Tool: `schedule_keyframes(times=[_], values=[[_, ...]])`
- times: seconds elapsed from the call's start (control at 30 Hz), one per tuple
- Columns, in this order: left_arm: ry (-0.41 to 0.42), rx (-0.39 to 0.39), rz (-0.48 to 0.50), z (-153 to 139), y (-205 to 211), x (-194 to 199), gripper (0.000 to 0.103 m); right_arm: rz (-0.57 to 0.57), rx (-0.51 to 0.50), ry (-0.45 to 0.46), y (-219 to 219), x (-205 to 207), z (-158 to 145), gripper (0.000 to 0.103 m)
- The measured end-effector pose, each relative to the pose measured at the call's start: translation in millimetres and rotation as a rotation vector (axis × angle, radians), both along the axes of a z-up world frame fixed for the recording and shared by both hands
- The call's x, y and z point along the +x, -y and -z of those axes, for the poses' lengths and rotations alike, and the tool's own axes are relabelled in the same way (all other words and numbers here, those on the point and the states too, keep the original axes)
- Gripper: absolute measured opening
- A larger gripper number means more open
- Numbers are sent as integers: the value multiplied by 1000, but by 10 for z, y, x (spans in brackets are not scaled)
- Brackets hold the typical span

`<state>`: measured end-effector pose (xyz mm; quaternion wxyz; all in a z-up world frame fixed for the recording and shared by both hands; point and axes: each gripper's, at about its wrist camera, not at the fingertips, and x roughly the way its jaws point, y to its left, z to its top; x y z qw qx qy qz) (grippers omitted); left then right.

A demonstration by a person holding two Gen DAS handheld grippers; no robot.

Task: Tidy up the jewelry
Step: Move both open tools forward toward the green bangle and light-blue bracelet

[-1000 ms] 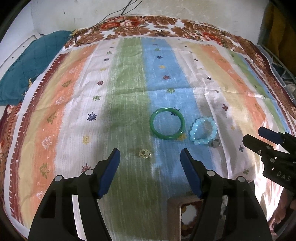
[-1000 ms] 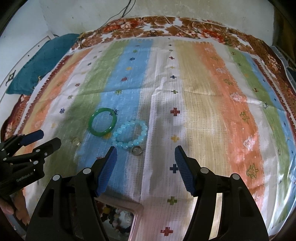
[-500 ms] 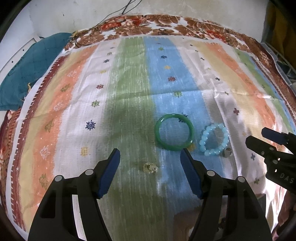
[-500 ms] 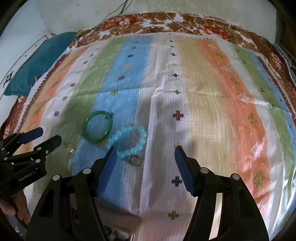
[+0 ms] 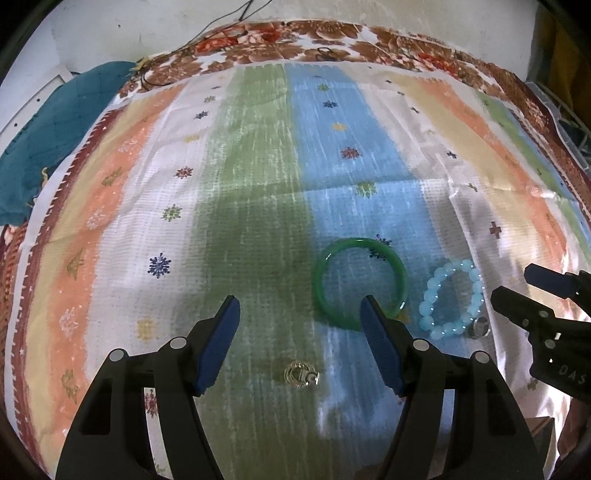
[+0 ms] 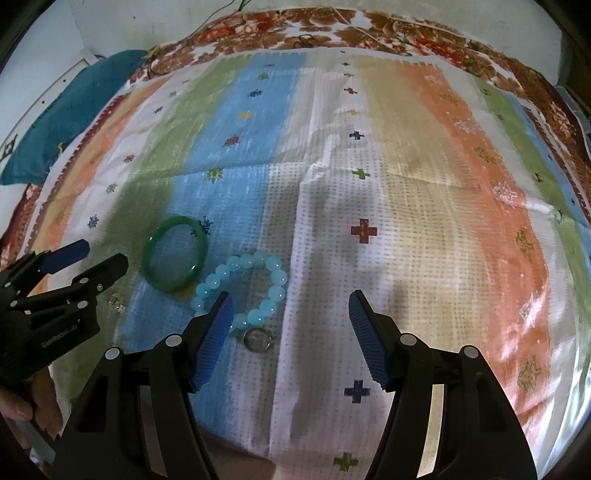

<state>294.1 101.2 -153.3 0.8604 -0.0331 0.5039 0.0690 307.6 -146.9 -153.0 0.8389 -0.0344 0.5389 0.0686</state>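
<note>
On the striped cloth (image 5: 258, 184) lie a green bangle (image 5: 325, 273), a pale blue bead bracelet (image 5: 434, 291), a silver ring (image 5: 479, 328) beside the beads, and a small gold ring (image 5: 301, 373). My left gripper (image 5: 300, 314) hangs open above the cloth; the gold ring lies between and below its fingers, untouched. My right gripper (image 6: 290, 308) is open too; the silver ring (image 6: 257, 339) and the near beads of the blue bracelet (image 6: 275, 277) lie by its left finger. The green bangle (image 6: 173, 258) lies further left. Each gripper shows in the other's view.
A teal cushion (image 5: 48, 140) lies off the cloth at far left, against a white wall with thin cables. A brown floral border (image 6: 332, 29) edges the cloth's far side. A hand (image 6: 14, 406) holds the left gripper. A dark rack sits at the far right edge.
Both grippers have moved forward and down toward the cloth, so the jewelry sits lower and larger in both views. The wooden box seen at the bottom edge earlier has dropped out of sight.
</note>
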Motion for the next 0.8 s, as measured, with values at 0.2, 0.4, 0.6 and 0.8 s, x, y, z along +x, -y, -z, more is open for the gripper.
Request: schedule_keyframes(times=[0.2,0.4,0.6,0.8], values=[[-14,-35,-1,100,-33,75,67,-20,-19,1,-40,57,72,65],[-25,-25,19,194,5,141,67,-32,-31,-20,-52,126,166,65],[-47,-24,29,296,-8,221,67,-33,-17,-44,-54,189,265,65],[-49,-12,36,349,-1,252,66,-52,-51,-38,-86,208,307,64]])
